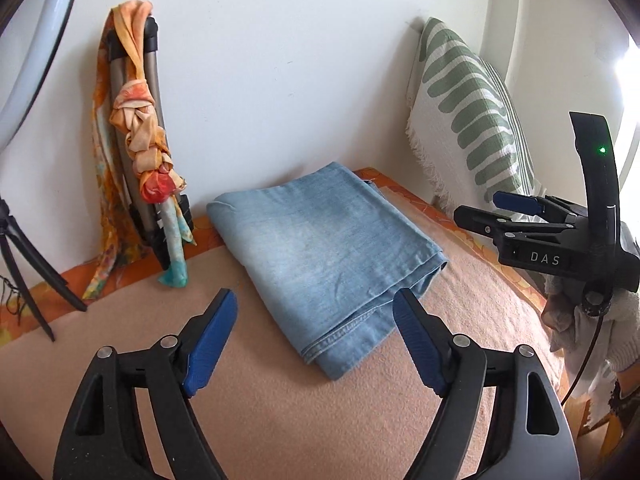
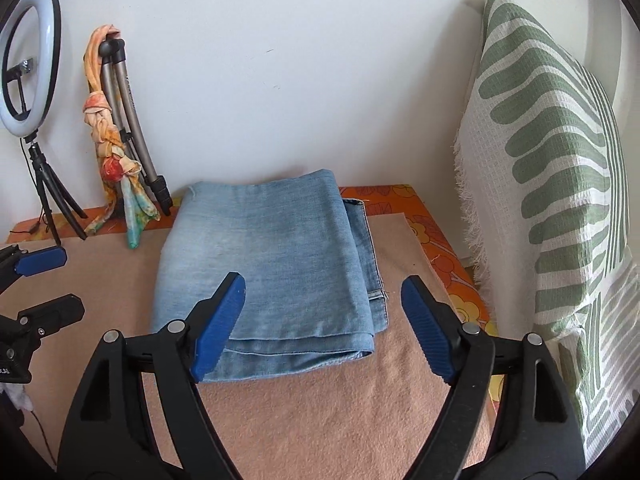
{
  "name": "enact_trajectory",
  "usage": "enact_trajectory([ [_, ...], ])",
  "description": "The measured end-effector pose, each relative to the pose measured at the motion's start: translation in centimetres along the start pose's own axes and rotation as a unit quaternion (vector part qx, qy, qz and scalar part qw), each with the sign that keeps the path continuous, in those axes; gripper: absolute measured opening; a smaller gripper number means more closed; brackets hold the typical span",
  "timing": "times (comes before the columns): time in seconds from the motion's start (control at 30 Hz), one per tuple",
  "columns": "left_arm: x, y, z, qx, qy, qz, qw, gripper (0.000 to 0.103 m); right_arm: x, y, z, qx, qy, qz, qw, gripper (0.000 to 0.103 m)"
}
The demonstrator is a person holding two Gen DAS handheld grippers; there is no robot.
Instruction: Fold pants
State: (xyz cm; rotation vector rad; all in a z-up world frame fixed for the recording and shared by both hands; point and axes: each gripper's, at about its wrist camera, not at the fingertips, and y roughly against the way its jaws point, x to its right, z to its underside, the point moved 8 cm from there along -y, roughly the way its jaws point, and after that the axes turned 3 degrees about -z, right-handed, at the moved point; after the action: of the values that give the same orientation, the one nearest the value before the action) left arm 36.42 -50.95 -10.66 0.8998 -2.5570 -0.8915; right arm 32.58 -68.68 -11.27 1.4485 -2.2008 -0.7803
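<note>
Task item: light blue denim pants (image 2: pixel 264 268), folded into a compact multi-layer rectangle.
Location: the pants lie flat on the peach fleece blanket (image 2: pixel 320 420) that covers the desk, with their far edge near the white wall (image 2: pixel 280 60).
Left tongs (image 1: pixel 314 344): jaws wide open, holding nothing, hovering above the near corner of the pants without contact.
Right tongs (image 2: pixel 322 326): jaws wide open, holding nothing, hovering over the near right corner of the stack.
Task stage: judged from the stacked layers, folding appears complete or nearly so; only tidying may remain.
Alignment: along the right side, lower layers and a hem protrude past the top layer.
Risk 1: closing either tongs on the top layer alone would peel it back and undo the fold.
Risk 2: pinching blanket together with denim would drag the whole stack.
Risk 3: a sideways push at the right edge could skew the layers further.
Surroundings: a green-and-white patterned cushion (image 2: pixel 560 168) stands just right of the desk; an orange scarf-wrapped folded tripod (image 2: pixel 120 140) leans on the wall at the left, beside a ring light (image 2: pixel 30 56).
Clearance: a wide swing of either tongs could strike these items.
</note>
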Motion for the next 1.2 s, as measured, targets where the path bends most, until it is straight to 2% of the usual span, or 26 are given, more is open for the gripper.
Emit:
enact_trajectory([
  [0.07,0.6,1.7,0.6,0.003,-0.001,-0.001,1.0000,0.081,-0.5,2.1,0.6,0.010,-0.006,0.001,1.000,0.092],
  [0.17,1.1,4.2,1.7,0.004,0.001,-0.002,1.0000,0.081,-1.1,4.8,1.5,0.020,-0.008,0.006,1.000,0.096],
  [0.47,2.5,10.3,5.1,0.017,0.019,-0.006,0.9997,0.082,-2.8,12.6,4.5,0.042,0.002,0.029,0.999,0.102],
  [0.67,3.2,13.9,7.4,0.035,0.013,-0.027,0.9989,0.082,-4.0,16.4,6.6,0.054,-0.006,0.021,0.998,0.102],
  [0.9,3.3,15.8,10.2,0.037,0.027,-0.026,0.9986,0.082,-5.7,18.9,9.2,0.063,-0.012,0.014,0.998,0.103],
  [1.2,3.1,16.7,13.3,0.042,0.029,-0.033,0.9982,0.082,-7.1,19.7,12.4,0.062,-0.026,0.011,0.998,0.103],
])
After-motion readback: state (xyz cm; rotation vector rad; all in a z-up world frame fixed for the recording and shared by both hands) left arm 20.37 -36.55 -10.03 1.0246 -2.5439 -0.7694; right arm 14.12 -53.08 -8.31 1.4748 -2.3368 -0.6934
